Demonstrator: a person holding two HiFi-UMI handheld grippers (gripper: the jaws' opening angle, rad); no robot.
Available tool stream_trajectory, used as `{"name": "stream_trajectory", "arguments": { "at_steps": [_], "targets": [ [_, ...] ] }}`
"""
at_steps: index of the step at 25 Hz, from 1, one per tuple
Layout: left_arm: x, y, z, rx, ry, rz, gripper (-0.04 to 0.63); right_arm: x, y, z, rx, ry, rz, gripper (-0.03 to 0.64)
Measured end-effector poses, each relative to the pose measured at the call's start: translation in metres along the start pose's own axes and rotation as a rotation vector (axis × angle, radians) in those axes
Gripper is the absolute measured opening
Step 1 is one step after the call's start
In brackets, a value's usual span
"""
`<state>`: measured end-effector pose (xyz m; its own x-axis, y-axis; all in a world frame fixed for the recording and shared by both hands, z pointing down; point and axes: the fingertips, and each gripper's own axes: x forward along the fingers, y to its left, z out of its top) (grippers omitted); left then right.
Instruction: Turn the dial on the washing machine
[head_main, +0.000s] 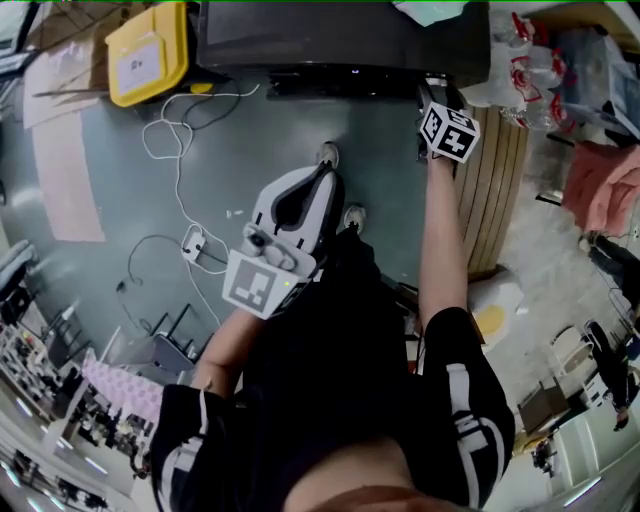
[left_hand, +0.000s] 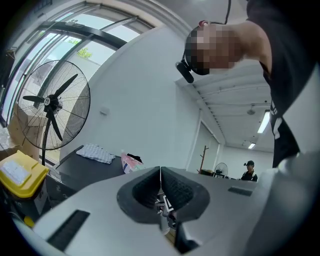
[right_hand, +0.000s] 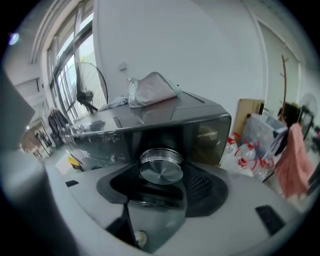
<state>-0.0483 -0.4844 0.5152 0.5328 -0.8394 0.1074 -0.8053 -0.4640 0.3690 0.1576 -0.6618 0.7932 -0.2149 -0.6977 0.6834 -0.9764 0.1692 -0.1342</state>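
Note:
The dark washing machine (head_main: 340, 40) stands at the top of the head view. Its round metal dial (right_hand: 161, 167) fills the middle of the right gripper view, set on the glossy front panel (right_hand: 210, 132). My right gripper (right_hand: 162, 176) reaches up to that panel with its jaws spread wide on either side of the dial; the dark pads (right_hand: 202, 185) stand off its rim. In the head view the right gripper (head_main: 432, 95) touches the machine's front right. My left gripper (head_main: 322, 170) hangs over the floor, and the left gripper (left_hand: 160, 172) is shut with nothing in it.
A yellow box (head_main: 150, 50) sits left of the machine, with white cables (head_main: 180, 150) across the grey floor. A slatted wooden stand (head_main: 495, 190) is at the right. Packed water bottles (right_hand: 250, 150) and pink cloth (right_hand: 292, 160) lie beside the machine; a bag (right_hand: 152, 90) rests on top.

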Motion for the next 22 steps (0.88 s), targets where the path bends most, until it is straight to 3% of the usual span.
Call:
{"name": "stream_trajectory", "arguments": {
  "at_steps": [3, 5, 9, 12, 17, 20, 22],
  "targets": [
    [0.001, 0.0, 0.0, 0.011, -0.003, 0.002, 0.025, -0.001, 0.004, 0.0, -0.227, 0.024, -0.16, 0.291],
    [-0.001, 0.006, -0.002, 0.006, -0.001, 0.004, 0.025, 0.004, 0.008, 0.0, -0.274, 0.019, -0.192, 0.291],
    [-0.011, -0.001, 0.002, 0.009, -0.006, -0.004, 0.025, -0.003, 0.011, 0.0, -0.254, 0.006, -0.172, 0.304],
    [-0.028, -0.014, 0.014, 0.024, -0.057, -0.015, 0.025, -0.029, 0.022, -0.004, -0.22, -0.016, -0.131, 0.313],
    [-0.079, -0.06, 0.038, 0.053, -0.095, -0.006, 0.025, -0.137, 0.053, -0.01, -0.113, -0.097, -0.024, 0.303],
    [-0.11, -0.104, 0.058, 0.09, -0.131, -0.007, 0.025, -0.218, 0.067, 0.002, -0.074, -0.189, 0.032, 0.186],
    [-0.135, -0.135, 0.069, 0.117, -0.156, -0.005, 0.025, -0.271, 0.074, 0.006, -0.057, -0.252, 0.065, 0.147]
  ]
}}
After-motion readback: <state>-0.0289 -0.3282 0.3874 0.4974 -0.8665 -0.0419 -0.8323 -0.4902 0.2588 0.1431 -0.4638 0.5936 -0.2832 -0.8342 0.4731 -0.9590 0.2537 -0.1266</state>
